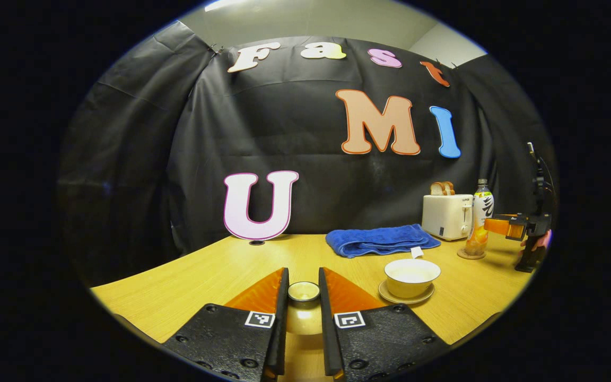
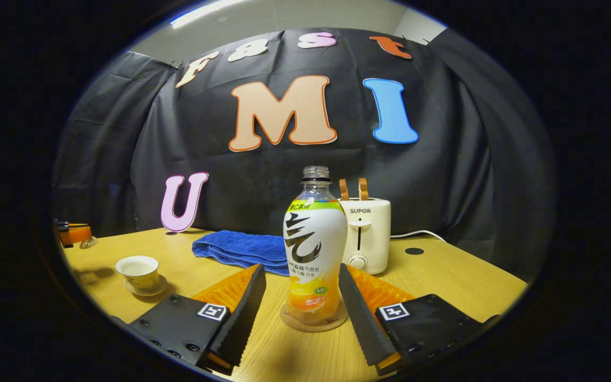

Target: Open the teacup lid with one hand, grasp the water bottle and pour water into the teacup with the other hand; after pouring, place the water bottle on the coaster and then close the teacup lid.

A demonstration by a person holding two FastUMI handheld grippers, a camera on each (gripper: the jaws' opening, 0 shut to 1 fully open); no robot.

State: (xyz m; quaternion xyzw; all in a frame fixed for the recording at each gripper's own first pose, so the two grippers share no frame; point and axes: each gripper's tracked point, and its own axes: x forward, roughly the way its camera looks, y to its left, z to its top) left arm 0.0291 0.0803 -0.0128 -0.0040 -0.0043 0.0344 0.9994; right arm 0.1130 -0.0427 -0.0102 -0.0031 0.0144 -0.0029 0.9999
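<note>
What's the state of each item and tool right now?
teacup lid: off the cup, gripped between the left tool's fingers.
teacup: open, upright on its saucer.
water bottle: uncapped, upright on the coaster.
left tool: shut on the lid.
right tool: open, fingers flank the bottle, not pressing.
toaster: two slices sticking up.
blue towel: folded, flat on the table.
</note>
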